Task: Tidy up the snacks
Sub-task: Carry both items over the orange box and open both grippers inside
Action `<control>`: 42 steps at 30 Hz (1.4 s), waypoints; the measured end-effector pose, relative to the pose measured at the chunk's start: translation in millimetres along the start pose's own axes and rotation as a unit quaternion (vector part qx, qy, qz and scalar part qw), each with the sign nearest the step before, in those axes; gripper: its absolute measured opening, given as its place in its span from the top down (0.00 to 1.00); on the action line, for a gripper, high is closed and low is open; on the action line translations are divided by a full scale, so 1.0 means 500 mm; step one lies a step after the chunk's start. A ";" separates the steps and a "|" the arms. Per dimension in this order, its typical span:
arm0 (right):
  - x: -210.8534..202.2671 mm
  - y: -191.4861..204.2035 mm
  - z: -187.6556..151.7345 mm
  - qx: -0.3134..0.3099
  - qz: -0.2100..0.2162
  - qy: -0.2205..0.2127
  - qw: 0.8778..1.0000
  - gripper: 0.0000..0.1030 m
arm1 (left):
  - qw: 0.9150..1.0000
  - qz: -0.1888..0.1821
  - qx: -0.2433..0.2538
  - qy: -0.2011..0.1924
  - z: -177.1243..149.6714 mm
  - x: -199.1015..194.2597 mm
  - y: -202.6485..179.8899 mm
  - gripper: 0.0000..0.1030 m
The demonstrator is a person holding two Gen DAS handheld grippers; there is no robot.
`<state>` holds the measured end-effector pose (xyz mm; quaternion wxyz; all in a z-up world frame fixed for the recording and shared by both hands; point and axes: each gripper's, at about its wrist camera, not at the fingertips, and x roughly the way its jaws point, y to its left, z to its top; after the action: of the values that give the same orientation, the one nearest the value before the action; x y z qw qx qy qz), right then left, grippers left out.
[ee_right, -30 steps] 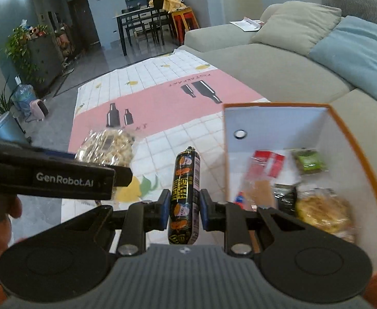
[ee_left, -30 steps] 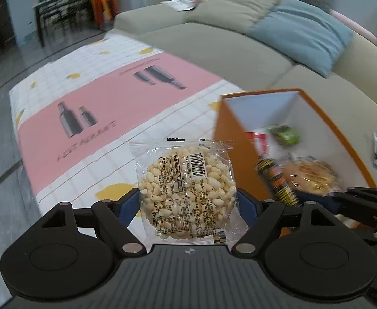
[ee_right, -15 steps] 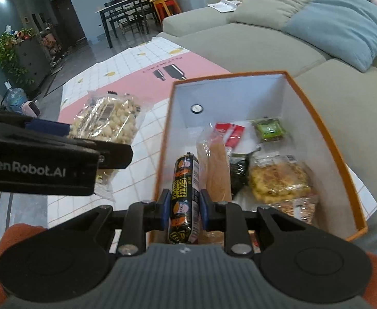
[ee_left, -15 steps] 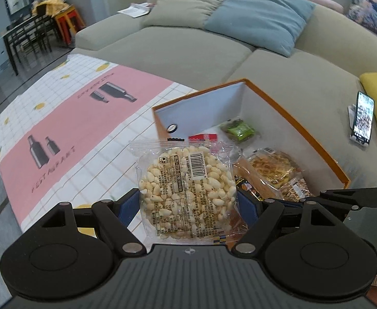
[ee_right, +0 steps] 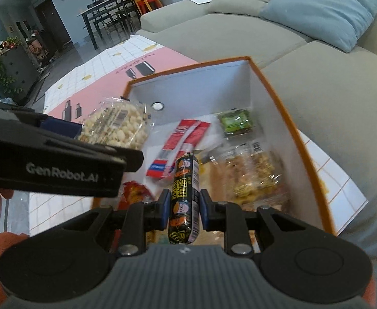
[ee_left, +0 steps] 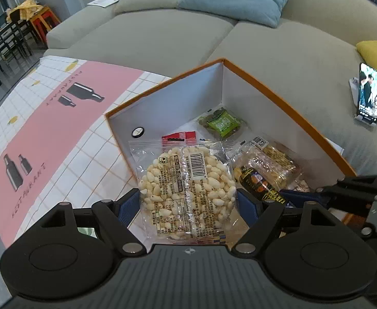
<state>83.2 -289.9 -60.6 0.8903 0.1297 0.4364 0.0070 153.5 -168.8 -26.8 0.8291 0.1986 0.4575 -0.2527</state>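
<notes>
While earlier beside it, both tools—snacks apparently gripped—now overhang the box (ee_left: 286, 103).

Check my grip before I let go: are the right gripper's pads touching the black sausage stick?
Touching. The right wrist view shows both blue pads pressed against the black sausage stick.

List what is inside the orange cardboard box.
Inside the orange cardboard box: green packet, red-and-white sachets, clear bags of yellow snacks. The near floor is hidden behind both grippers' held snacks.
</notes>
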 end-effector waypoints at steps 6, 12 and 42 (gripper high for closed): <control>0.037 -0.025 0.038 -0.013 0.004 0.007 1.000 0.79 | 1.000 0.013 0.016 0.019 0.038 0.056 -0.003 0.11; 0.080 -0.039 0.081 -0.037 -0.007 0.010 0.999 0.79 | 0.999 0.032 0.031 0.021 0.081 0.095 0.005 0.12; 0.101 -0.055 0.133 -0.043 -0.045 0.035 0.997 0.64 | 0.996 0.040 0.082 -0.011 0.080 0.089 0.017 0.09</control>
<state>163.5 -325.2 -67.2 0.8786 0.0717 0.4721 -0.0097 205.1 -195.0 -44.1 0.8243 0.2812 0.4182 -0.2580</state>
